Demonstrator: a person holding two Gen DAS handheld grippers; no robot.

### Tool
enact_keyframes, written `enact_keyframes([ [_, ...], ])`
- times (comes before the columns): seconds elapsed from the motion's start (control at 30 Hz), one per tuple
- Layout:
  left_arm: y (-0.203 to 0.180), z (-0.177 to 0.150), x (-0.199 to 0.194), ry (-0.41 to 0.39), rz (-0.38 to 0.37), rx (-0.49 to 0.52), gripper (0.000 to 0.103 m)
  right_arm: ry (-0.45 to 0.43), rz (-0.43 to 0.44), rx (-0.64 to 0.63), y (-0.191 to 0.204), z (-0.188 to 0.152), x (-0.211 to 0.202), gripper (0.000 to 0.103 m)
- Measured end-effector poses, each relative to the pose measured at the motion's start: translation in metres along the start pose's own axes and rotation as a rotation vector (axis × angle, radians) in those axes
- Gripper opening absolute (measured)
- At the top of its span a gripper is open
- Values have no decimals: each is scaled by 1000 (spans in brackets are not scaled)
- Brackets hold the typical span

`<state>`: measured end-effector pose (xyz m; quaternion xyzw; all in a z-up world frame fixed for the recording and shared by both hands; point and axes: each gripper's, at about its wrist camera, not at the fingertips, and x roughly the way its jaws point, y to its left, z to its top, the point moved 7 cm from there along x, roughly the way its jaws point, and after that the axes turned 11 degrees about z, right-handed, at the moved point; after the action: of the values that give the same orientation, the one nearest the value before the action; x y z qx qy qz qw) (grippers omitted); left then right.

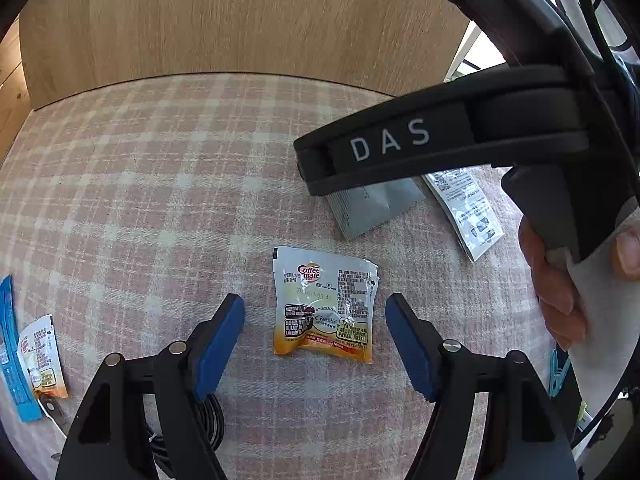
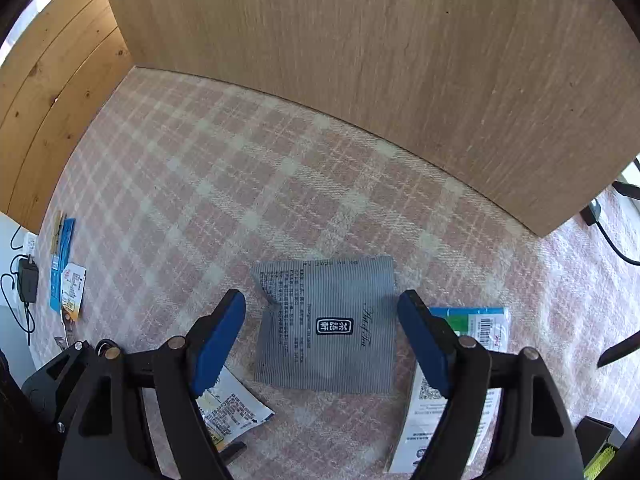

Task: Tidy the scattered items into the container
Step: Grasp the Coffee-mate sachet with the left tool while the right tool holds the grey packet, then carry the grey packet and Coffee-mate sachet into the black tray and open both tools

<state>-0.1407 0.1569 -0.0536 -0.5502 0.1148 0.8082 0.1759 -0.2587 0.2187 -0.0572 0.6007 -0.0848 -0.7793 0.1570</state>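
Observation:
A Coffee mate sachet (image 1: 326, 304) lies flat on the pink plaid cloth (image 1: 160, 200), between the blue pads of my left gripper (image 1: 316, 344). Those pads stand wide apart and do not touch it. In the right wrist view a grey striped tea packet (image 2: 326, 324) lies between the fingers of my right gripper (image 2: 322, 340), which is also open and clear of it. The same grey packet (image 1: 372, 208) shows in the left wrist view under a black casing marked DAS (image 1: 400, 144), held by a hand (image 1: 560, 292). No container is in view.
A wooden panel (image 2: 400, 80) stands upright at the cloth's far edge. A white sachet (image 2: 480, 328) lies under the right finger, and another printed sachet (image 2: 236, 404) under the left one. A blue stick sachet (image 1: 10, 348) and a small sachet (image 1: 40, 356) lie far left. A charger with its cable (image 2: 26, 280) sits off the cloth.

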Motion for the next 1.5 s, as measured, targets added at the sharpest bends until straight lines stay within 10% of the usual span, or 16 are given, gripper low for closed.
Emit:
enact_keyframes([
  [0.17,2,1,1,-18,56,27,50,31,-74,-72,4,-2,7,83],
  [0.33,10,1,0,-15,27,-3,40,23,-121,-68,-5,-3,-1,44],
  [0.5,12,-2,-1,-10,16,-20,38,20,-58,15,-17,-5,-8,30],
  [0.93,8,-4,-59,-64,-63,-44,37,-192,69,121,-20,-20,-108,29],
  [1.23,-94,14,-115,-132,-207,107,37,-314,-48,249,-55,-148,-215,29],
  [1.5,-224,-14,-158,-141,-343,319,37,-370,-217,452,-178,-251,-306,29],
])
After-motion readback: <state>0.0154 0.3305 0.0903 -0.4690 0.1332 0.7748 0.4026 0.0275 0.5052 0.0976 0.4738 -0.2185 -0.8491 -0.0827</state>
